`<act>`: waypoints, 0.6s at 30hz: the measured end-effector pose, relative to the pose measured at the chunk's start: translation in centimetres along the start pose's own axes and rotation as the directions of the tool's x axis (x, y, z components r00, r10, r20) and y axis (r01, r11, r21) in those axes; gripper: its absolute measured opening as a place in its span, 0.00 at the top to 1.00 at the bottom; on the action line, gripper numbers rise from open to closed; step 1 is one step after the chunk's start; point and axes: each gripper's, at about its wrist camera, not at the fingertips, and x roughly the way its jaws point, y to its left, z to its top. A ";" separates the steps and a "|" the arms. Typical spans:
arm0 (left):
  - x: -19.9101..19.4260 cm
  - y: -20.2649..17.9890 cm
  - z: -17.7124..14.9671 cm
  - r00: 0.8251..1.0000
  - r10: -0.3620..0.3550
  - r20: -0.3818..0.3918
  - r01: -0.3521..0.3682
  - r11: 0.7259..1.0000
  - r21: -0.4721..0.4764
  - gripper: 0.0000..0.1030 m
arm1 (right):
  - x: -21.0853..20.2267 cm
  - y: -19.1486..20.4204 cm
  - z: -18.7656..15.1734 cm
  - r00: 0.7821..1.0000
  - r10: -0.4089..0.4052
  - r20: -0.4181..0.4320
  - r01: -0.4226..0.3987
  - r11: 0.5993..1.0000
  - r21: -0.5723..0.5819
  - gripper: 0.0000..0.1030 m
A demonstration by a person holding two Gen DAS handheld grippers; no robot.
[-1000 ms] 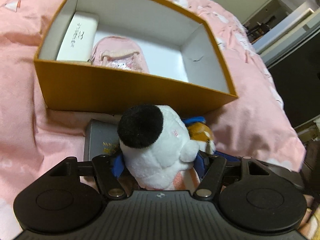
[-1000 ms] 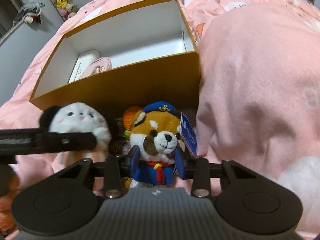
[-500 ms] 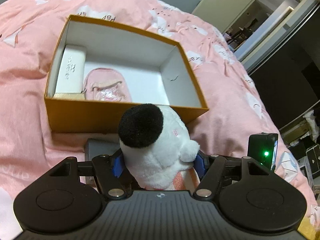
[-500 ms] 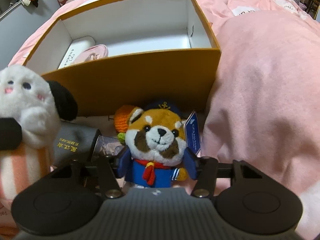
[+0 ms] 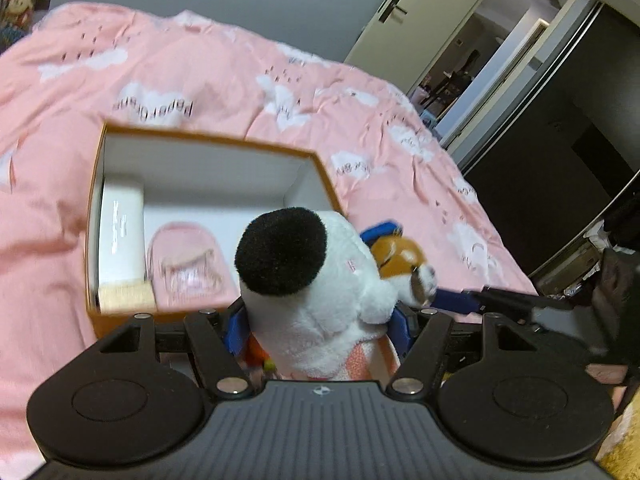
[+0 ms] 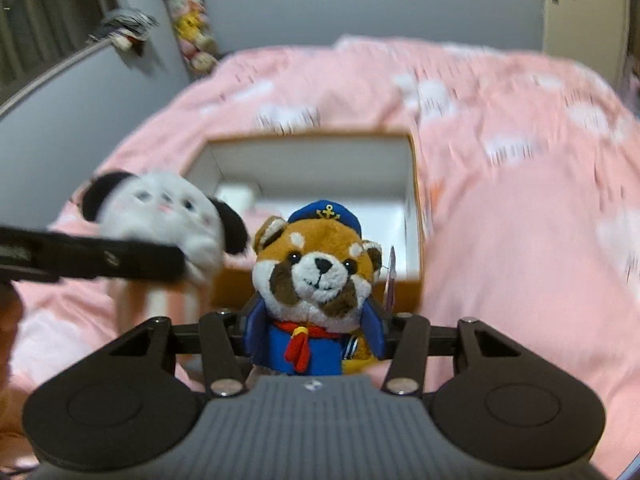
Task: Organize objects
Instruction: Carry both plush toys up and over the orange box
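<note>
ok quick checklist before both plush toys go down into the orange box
1. Left gripper clamped on the white plush: ok.
2. Right gripper clamped on the red panda plush: ok.
3. Both toys lifted off the bedspread: ok.
4. Orange box open, right part of its floor bare: ok.
5. White case and pink pouch lie on the left: ok.
6. Plushes apart from each other: cannot tell.

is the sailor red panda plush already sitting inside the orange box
No, the red panda plush is held up between the pads of the right claw, in front of the orange box, not resting inside it.
</note>
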 end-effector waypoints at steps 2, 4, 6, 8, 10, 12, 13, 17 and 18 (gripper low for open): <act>0.0 -0.2 1.1 1.000 0.003 0.024 -0.004 1.000 0.013 0.26 | -0.3 -0.2 1.6 0.999 0.004 0.040 -0.004 1.000 -0.018 0.50; 0.3 -0.1 2.4 0.999 0.002 0.039 -0.003 1.000 0.021 0.26 | -0.2 -0.4 3.1 0.997 0.006 0.073 -0.003 0.999 -0.033 0.50; 0.7 0.4 3.5 0.999 0.001 0.039 -0.002 1.000 0.020 0.26 | 0.6 -1.0 4.8 0.996 0.011 0.083 -0.009 0.999 -0.032 0.50; 1.7 1.1 4.6 1.000 0.001 0.023 -0.002 1.000 0.015 0.26 | 2.3 -1.9 6.3 0.998 0.022 0.063 -0.021 1.000 -0.012 0.50; 3.3 1.8 5.6 1.000 -0.005 -0.015 0.005 1.000 0.012 0.26 | 4.4 -2.4 7.2 0.999 0.019 0.033 -0.018 1.000 -0.013 0.50; 4.9 2.4 6.1 0.998 -0.018 -0.066 0.019 1.000 0.011 0.26 | 6.3 -2.9 7.6 1.000 0.010 -0.011 -0.011 1.000 -0.021 0.50; 6.2 2.7 6.3 0.995 -0.022 -0.096 0.023 1.000 0.005 0.26 | 7.2 -3.2 7.5 0.999 0.010 -0.034 -0.011 1.000 -0.016 0.50; 10.2 3.8 6.2 0.982 -0.034 -0.186 0.031 0.999 -0.021 0.26 | 10.2 -4.6 6.7 0.993 0.009 -0.121 -0.007 1.000 0.016 0.50; 11.1 4.2 6.1 0.978 -0.038 -0.203 0.033 0.999 -0.028 0.26 | 10.8 -5.1 6.5 0.991 0.006 -0.136 -0.003 1.000 0.025 0.50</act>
